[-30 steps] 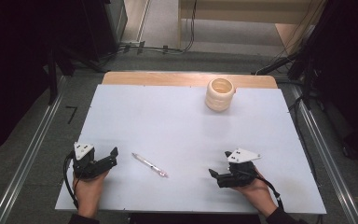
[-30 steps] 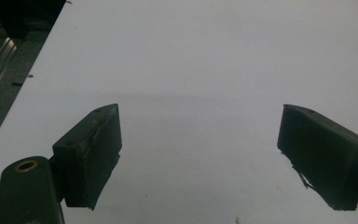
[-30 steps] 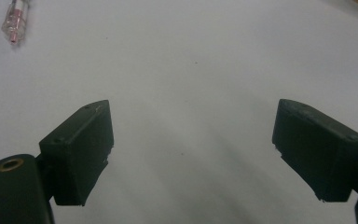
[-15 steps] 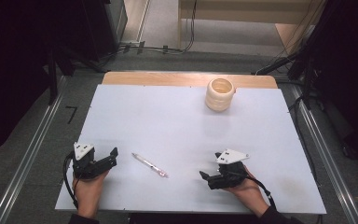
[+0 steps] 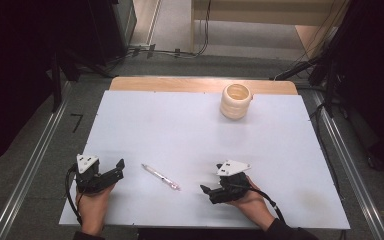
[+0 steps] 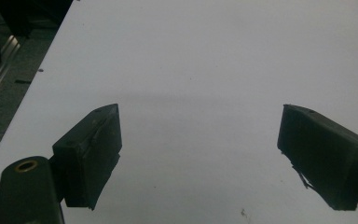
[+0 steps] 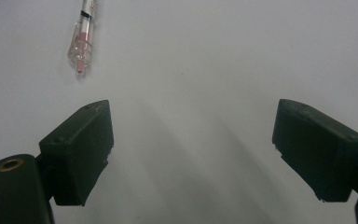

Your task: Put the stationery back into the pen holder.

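The job looks like it is only starting: the pen is not picked up yet, so the grab and the carry are both left to do. Going from left to right, the left gripper (image 5: 111, 172) sits at the near left of the white table (image 5: 190, 125), held in a hand (image 5: 94, 207). In the left gripper view its jaws stand wide apart, with bare table between them and nothing held. Just right of it lies the pen (image 5: 161, 177), flat on the table, near the front edge and between the two grippers. It touches neither one. Its long line runs slanted, from far left to near right. The clear end with pink inside (image 7: 80, 49) points to the near right, toward the right gripper, and the other end points to the far left. I cannot tell if the clear end is the cap or the tip. Next comes the right gripper (image 5: 211, 192), at the near right of the pen, close to it but apart from it. In the right gripper view its jaws are wide apart too, and they hold nothing; the pen's clear end lies a bit ahead of them and off to the left jaw's side. Far off at the back right of the table stands a cream ridged cup (image 5: 236, 101), well apart from everything else. It may be where the pen goes, but that is a guess.
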A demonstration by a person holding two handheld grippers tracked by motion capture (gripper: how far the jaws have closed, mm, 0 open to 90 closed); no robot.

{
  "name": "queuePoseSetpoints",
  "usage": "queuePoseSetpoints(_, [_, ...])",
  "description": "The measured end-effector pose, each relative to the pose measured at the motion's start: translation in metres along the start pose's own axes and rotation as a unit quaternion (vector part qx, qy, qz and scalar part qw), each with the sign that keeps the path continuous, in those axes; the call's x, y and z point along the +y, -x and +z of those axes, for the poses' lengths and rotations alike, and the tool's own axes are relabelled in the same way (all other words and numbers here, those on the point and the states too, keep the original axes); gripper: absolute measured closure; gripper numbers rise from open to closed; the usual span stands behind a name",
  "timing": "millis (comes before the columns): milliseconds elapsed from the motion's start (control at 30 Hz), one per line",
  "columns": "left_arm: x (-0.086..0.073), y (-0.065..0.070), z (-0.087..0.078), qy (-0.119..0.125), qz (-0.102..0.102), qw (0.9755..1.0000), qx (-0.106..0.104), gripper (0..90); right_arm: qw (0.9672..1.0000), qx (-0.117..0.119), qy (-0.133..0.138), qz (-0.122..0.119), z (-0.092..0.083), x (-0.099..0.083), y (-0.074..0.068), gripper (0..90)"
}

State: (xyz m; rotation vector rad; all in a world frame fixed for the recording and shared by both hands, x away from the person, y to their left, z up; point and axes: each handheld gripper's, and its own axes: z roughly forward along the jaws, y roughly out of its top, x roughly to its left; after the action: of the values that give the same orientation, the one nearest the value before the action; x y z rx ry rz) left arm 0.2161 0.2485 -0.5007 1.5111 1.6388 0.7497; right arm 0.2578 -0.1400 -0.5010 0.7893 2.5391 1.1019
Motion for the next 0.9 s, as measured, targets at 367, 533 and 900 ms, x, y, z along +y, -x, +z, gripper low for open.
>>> queuePoseSetpoints(367, [0.001, 0.001, 0.001, 0.001, 0.001, 1.0, -0.001, 14.3, 0.9999, 0.01, 0.002, -0.012, 0.016, 0.012, -0.012, 11.5])
queuePoseSetpoints(533, [0.001, 0.0, 0.001, 0.002, -0.001, 1.0, -0.002, 14.3, 0.9998, 0.015, 0.0, -0.016, 0.025, 0.017, -0.018, 11.5])
queuePoseSetpoints(900, [0.0, 0.0, 0.001, 0.001, -0.003, 1.0, -0.002, 14.3, 0.9995, 0.024, 0.002, -0.02, 0.038, 0.028, -0.027, 11.5])
